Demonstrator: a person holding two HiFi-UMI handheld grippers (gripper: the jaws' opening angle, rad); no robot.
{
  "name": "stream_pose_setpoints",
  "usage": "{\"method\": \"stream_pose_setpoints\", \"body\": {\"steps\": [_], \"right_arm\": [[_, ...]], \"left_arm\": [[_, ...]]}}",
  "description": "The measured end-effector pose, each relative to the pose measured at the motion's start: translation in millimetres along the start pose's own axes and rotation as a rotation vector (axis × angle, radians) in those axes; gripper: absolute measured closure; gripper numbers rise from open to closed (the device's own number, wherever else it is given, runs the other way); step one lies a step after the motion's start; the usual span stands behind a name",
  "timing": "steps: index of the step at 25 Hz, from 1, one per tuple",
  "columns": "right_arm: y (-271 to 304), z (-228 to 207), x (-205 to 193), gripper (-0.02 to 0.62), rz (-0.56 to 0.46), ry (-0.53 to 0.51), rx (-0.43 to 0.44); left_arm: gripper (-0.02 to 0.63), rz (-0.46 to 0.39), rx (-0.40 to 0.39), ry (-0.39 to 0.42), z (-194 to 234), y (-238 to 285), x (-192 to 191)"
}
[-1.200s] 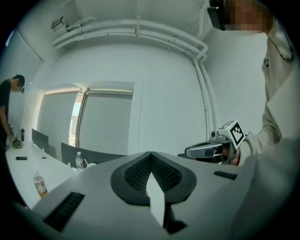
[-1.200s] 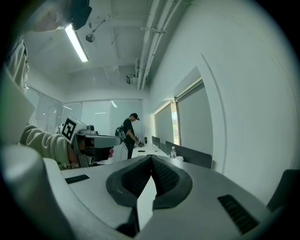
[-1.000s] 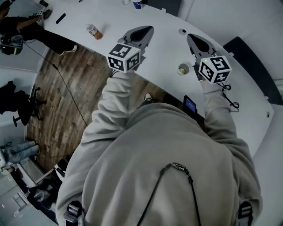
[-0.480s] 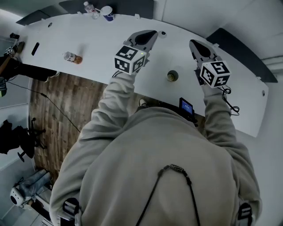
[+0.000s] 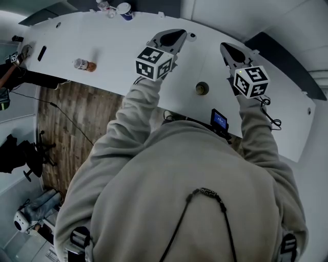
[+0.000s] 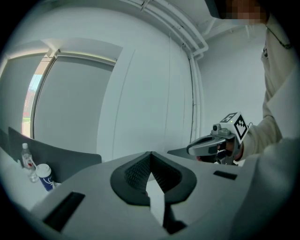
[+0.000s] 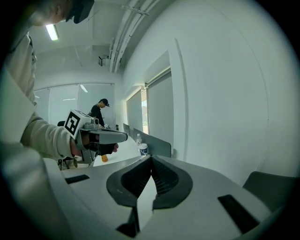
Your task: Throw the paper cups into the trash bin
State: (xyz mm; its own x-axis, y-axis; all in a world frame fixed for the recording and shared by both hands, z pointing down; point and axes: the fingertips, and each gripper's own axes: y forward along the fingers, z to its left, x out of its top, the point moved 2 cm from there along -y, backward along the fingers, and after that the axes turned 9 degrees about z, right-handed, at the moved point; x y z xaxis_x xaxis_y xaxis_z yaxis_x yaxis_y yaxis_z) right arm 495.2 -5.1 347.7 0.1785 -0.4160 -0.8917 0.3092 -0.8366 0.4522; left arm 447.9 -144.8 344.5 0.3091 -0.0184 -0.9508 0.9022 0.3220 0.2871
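A small paper cup point(image 5: 201, 88) stands on the white table point(image 5: 118, 46), near its front edge, between my two arms. It sits behind both gripper tips. My left gripper point(image 5: 179, 34) hovers over the table to the cup's far left, shut and empty. My right gripper point(image 5: 224, 47) hovers to the cup's far right, also shut with nothing between its fingers. A second, blue-and-white cup point(image 5: 124, 10) stands at the table's far edge; it shows in the left gripper view point(image 6: 44, 176) and in the right gripper view point(image 7: 143, 149). No trash bin is in view.
A clear bottle point(image 5: 103, 6) stands by the blue cup. An orange-capped bottle point(image 5: 83, 65) lies on the table's left part, with a dark flat object point(image 5: 41, 53) further left. A small screen device point(image 5: 219, 121) sits at the front edge. A person point(image 7: 98, 111) stands far off.
Both grippers have moved out further over the table, past the small paper cup, which now lies nearer my body than the marker cubes. Both stayed shut.
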Motion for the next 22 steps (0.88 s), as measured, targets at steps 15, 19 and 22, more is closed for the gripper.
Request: {"method": "stream_pose_setpoints", "body": {"steps": [15,19,22], "right_arm": [[15.3,-0.6,-21.8,0.578,0.044,0.037,0.017],[19.5,-1.5,-31.2,0.578,0.066,0.050,0.015],[22.2,-2.4,-40.3,0.578,0.077,0.062,0.013]], "left_arm": [[0.603,0.023,-0.001,-0.034,2.3,1.1,-19.9],[0.603,0.042,-0.006,-0.051,2.4,3.7,-29.0],[0.603,0.054,-0.007,-0.066,0.9,6.0,-38.6]]}}
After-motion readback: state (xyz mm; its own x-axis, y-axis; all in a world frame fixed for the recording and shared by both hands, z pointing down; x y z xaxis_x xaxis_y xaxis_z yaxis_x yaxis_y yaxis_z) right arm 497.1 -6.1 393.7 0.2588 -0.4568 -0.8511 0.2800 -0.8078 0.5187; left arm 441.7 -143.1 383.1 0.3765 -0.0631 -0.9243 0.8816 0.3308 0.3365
